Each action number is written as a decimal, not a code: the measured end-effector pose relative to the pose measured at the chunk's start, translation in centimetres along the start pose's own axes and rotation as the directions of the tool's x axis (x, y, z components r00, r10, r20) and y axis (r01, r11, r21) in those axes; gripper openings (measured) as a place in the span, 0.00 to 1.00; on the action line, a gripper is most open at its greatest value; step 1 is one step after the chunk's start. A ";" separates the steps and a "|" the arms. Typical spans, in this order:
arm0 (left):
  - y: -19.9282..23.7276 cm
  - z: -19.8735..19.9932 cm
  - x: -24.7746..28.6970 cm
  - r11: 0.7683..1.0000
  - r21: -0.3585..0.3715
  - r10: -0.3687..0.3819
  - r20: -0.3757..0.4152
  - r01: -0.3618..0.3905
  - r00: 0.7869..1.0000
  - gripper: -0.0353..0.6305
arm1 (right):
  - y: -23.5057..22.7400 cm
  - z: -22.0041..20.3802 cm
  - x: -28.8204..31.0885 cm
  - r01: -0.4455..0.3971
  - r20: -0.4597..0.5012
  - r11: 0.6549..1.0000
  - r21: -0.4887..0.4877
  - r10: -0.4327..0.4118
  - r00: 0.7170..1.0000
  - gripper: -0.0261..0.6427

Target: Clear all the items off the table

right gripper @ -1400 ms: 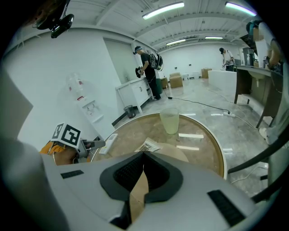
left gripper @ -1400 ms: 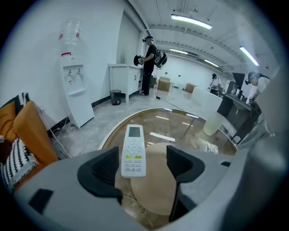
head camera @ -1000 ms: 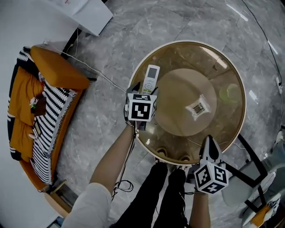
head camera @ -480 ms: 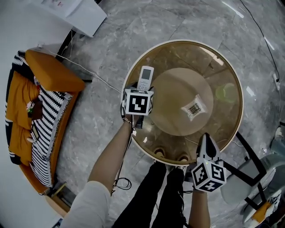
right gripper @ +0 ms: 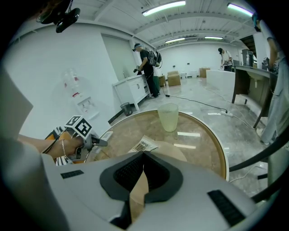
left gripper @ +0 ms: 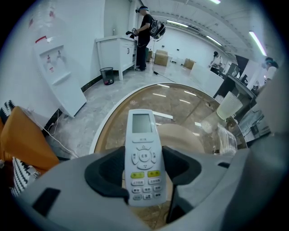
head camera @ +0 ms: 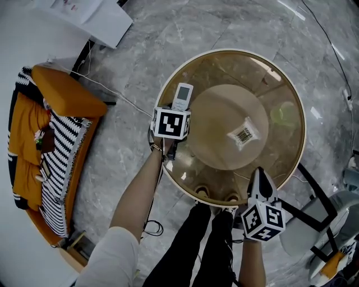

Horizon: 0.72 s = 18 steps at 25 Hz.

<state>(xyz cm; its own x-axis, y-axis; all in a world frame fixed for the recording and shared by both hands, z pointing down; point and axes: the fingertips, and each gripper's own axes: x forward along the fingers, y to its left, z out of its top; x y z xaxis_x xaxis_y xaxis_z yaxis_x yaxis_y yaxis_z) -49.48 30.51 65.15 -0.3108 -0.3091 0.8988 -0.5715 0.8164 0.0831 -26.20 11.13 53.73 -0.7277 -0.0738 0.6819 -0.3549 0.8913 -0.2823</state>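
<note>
A white remote control (head camera: 183, 96) (left gripper: 143, 151) lies near the left rim of the round glass table (head camera: 295, 92). My left gripper (head camera: 179, 108) (left gripper: 143, 155) points steeply down over its near end. Its jaws have just been closing, with the remote between them. The black pads (left gripper: 106, 173) now meet both long sides of the remote. A barcoded packet (head camera: 245, 134) (right gripper: 143, 144) rests at the table's middle, and a pale translucent cup (head camera: 286, 116) (right gripper: 168, 116) stands at the far right. My right gripper (head camera: 259, 175) (right gripper: 143, 154) hangs over the near rim, shut and empty.
An orange seat with a striped blanket (head camera: 53, 132) stands left of the table, and a white cabinet (head camera: 98, 17) is at the top left. A cable (head camera: 115, 92) runs across the marble floor. A chair frame (head camera: 317, 216) sits at the lower right. The person's legs (head camera: 207, 246) are below the near rim.
The left gripper has crept a little further along the remote, and its jaws have narrowed around it. The right gripper has stayed put.
</note>
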 end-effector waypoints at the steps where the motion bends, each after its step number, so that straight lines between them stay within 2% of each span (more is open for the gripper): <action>1: 0.0 -0.1 -0.2 1.000 -0.010 -0.003 0.006 0.003 1.000 0.44 | 0.1 0.0 -0.1 -0.001 0.001 1.000 0.000 0.001 1.000 0.07; 7: -1.8 -1.4 -1.9 0.993 -0.101 -0.049 0.079 0.057 0.996 0.44 | 0.0 -0.1 -0.8 0.004 0.007 1.000 0.007 -0.004 1.000 0.07; 12: -4.5 -2.0 -3.6 0.975 -0.176 -0.117 0.133 0.140 0.984 0.44 | -0.5 -0.2 -1.7 0.011 0.016 0.999 0.030 -0.011 1.000 0.07; 14: -6.3 -2.3 -4.4 0.969 -0.173 -0.150 0.153 0.176 0.977 0.44 | -0.8 -0.4 -2.1 0.015 0.022 0.999 0.040 -0.016 1.000 0.07; 18: -10.4 -2.5 -6.1 0.965 -0.115 -0.213 0.176 0.235 0.961 0.44 | -1.8 -0.5 -3.2 0.038 0.030 0.998 0.059 -0.040 0.999 0.07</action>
<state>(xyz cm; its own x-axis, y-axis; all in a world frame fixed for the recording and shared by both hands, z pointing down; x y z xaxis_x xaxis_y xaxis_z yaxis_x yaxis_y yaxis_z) -39.72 25.16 59.91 -0.3107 -0.5567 0.7704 -0.5376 0.7713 0.3406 -22.99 10.00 52.41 -0.7304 -0.1232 0.6719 -0.4165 0.8599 -0.2950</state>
